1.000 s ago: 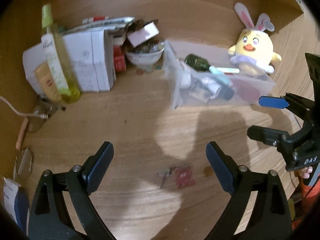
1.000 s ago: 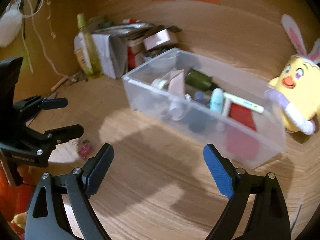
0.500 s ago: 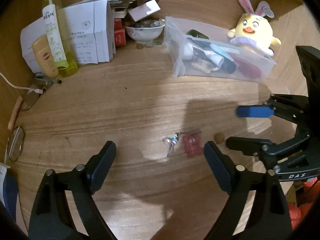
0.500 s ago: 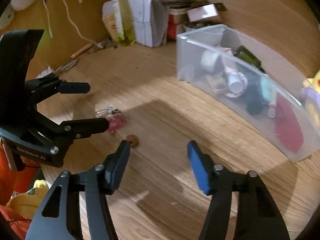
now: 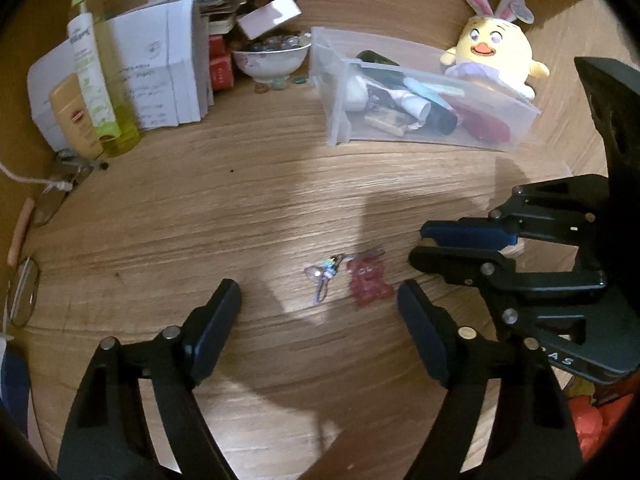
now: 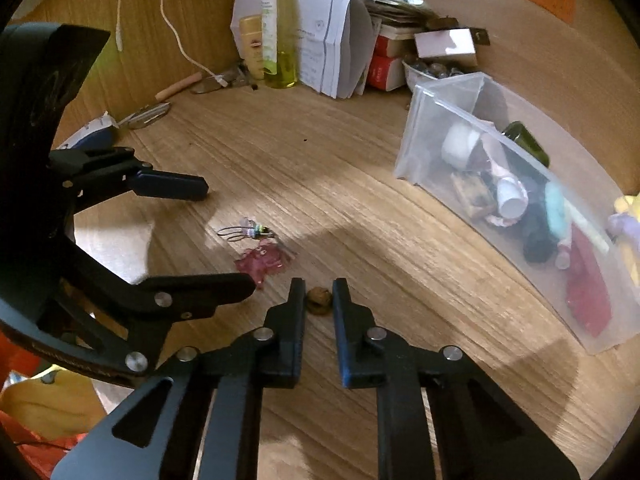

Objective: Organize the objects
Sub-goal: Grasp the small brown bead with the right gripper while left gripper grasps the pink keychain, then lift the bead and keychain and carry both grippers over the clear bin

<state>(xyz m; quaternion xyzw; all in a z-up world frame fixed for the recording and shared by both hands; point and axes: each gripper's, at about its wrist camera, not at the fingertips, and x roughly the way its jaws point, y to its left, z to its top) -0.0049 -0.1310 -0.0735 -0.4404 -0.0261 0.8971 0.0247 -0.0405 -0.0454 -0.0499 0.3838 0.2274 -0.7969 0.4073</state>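
On the wooden desk lie a pink see-through charm and a small beaded wire ring. My left gripper hovers just short of them. Its jaws are closing but still wide, and the pads touch nothing. My right gripper is shut on a small brown nugget that rests on the desk just right of the charm. A clear plastic bin stands at the back right, holding bottles, tubes and a red item.
A yellow plush chick with bunny ears sits behind the bin. At the back left stand a yellow-green bottle, folded papers and a bowl of glass stones. Glasses and a cable lie at the left edge.
My right gripper swung left and down to the brown nugget and its jaws closed around it. My left gripper sank a little toward the charm and its jaws narrowed.
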